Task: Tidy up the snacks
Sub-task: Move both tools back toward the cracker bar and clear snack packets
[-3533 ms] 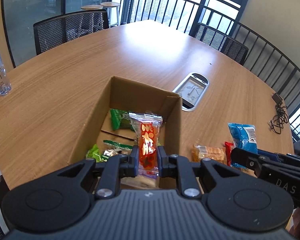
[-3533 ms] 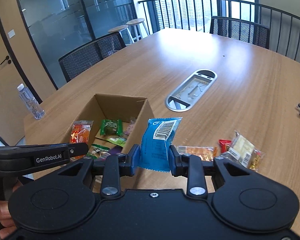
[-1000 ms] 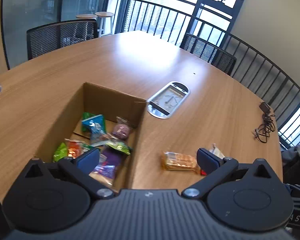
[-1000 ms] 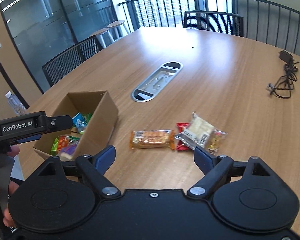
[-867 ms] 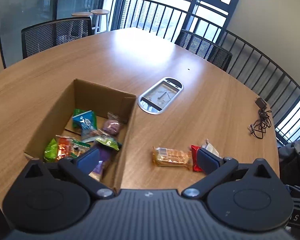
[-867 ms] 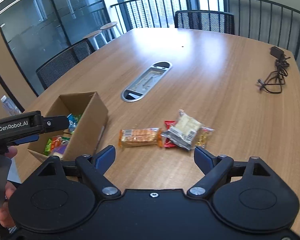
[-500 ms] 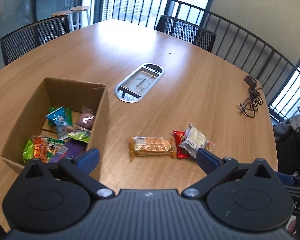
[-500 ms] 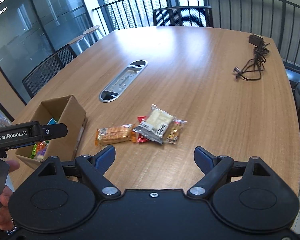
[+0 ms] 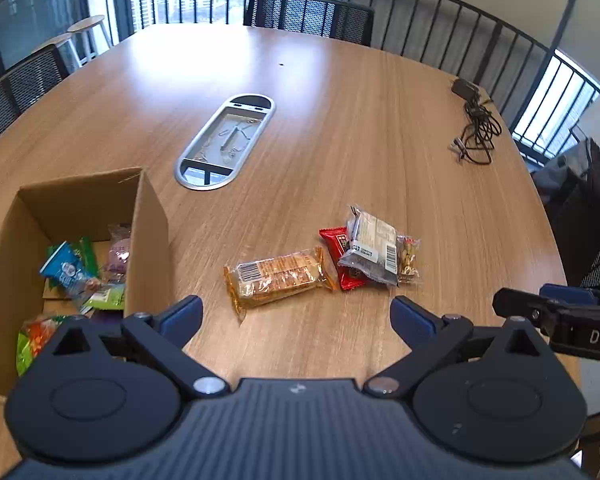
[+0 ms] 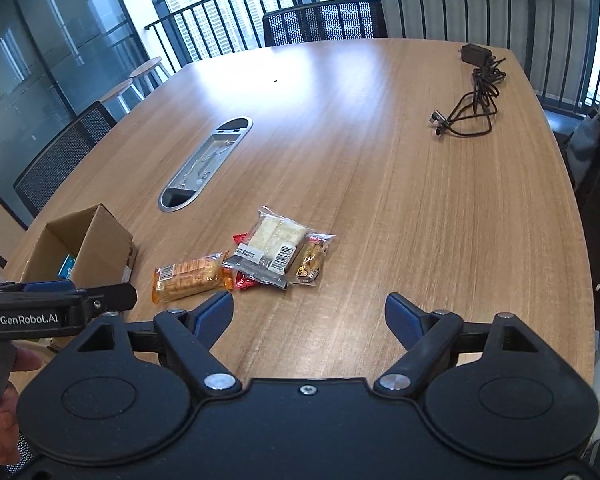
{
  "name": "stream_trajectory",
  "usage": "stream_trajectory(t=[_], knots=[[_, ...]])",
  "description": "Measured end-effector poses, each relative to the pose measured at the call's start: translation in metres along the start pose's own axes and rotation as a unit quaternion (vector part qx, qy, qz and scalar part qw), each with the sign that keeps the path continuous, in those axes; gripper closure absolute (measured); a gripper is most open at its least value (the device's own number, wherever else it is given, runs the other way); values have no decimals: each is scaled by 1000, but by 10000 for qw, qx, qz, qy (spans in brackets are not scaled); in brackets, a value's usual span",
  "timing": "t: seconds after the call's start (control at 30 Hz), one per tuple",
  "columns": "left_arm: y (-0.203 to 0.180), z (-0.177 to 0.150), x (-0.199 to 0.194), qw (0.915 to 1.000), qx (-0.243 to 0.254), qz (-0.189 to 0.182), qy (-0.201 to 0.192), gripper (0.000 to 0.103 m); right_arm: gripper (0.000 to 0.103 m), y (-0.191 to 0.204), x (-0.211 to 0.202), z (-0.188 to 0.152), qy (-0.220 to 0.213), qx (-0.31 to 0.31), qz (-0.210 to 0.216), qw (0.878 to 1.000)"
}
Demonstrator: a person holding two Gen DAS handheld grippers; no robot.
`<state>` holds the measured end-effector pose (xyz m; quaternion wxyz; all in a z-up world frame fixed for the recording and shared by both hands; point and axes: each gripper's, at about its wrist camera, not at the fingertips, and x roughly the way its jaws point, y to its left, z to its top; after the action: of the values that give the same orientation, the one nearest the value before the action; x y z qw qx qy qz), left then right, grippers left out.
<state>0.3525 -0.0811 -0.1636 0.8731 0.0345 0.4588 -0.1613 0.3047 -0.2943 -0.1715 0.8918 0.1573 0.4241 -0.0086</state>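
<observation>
- Looking into the box [image 9: 148, 216], only the left view shows packets [image 9: 66, 272] inside, at 9 o'clock
- left gripper [image 9: 296, 316] spread, empty
- right gripper [image 10: 308, 312] closing, nothing between; crackers [image 10: 188, 276] at 11 o'clock

Orange cracker pack [image 9: 278, 276]; red wrapper [image 9: 340, 254]; brown cardboard box [image 9: 148, 232]; wood-grain table [image 9: 340, 128].

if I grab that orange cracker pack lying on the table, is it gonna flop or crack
The orange cracker pack looks like a stiff row of crackers in thin crinkly film, so it probably stays straight, feels light, but may crack if squeezed hard. Lying flat on the table, it won't roll.
</observation>
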Motion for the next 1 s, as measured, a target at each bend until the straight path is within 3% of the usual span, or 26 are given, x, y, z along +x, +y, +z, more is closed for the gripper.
stream_trajectory(t=[0.1,0.47,0.67,1.0], knots=[[0,4,12,9997,212,35,140,6,31,-1,10,1,88,73,-41,9999],[3,18,57,9959,715,85,544,22,40,3,43,11,321,167,-99,9993],[1,20,80,9916,987,118,826,22,46,2,61,14,475,207,-124,9986],[-6,21,116,9842,1334,446,1072,23,46,-1,83,19,629,261,-131,9976]])
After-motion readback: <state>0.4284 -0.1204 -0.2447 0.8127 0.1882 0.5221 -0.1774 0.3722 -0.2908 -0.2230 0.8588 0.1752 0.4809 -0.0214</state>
